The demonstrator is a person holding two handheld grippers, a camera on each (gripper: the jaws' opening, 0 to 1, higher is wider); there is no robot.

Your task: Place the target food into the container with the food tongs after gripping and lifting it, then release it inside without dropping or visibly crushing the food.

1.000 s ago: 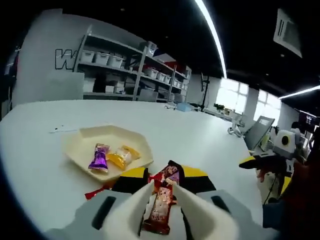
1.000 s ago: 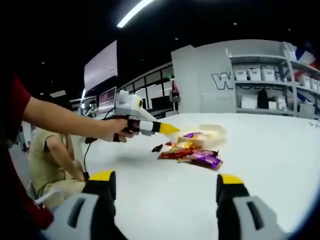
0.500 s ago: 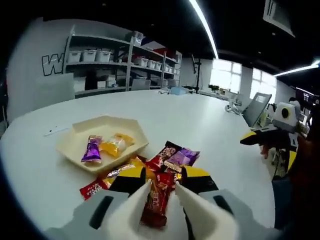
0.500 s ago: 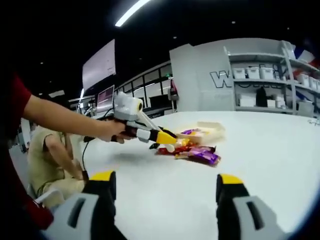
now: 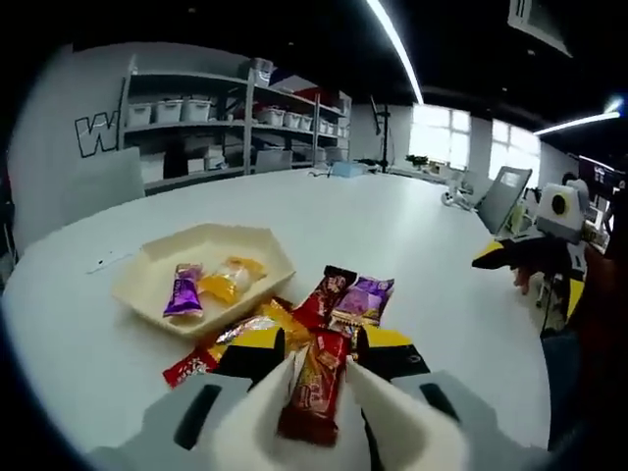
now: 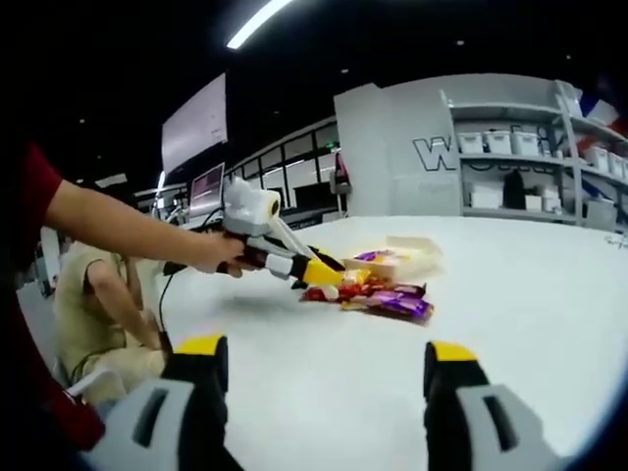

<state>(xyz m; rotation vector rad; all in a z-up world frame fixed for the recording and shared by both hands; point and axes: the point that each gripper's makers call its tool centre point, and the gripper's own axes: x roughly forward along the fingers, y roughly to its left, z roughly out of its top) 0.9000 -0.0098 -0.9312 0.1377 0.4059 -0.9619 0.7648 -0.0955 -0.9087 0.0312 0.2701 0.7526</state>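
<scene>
1. L gripper (image 5: 316,388), bottom centre of left gripper view: tongs (image 5: 392,417) clamped on red bar (image 5: 314,387).
2. Tray (image 5: 147,280), centre-left, holds purple candy (image 5: 183,290) & yellow candy (image 5: 228,279).
3. Snack pile (image 5: 334,299) beside tray.
4. R gripper (image 6: 319,378), bottom of right gripper view: jaws apart, holding nothing.

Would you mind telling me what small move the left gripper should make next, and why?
Probably carry it forward and left over the cream tray. The left gripper is shut on the red snack bar, raised above the loose wrappers on the table, while the tray, holding a purple candy and a yellow candy, has room.
</scene>
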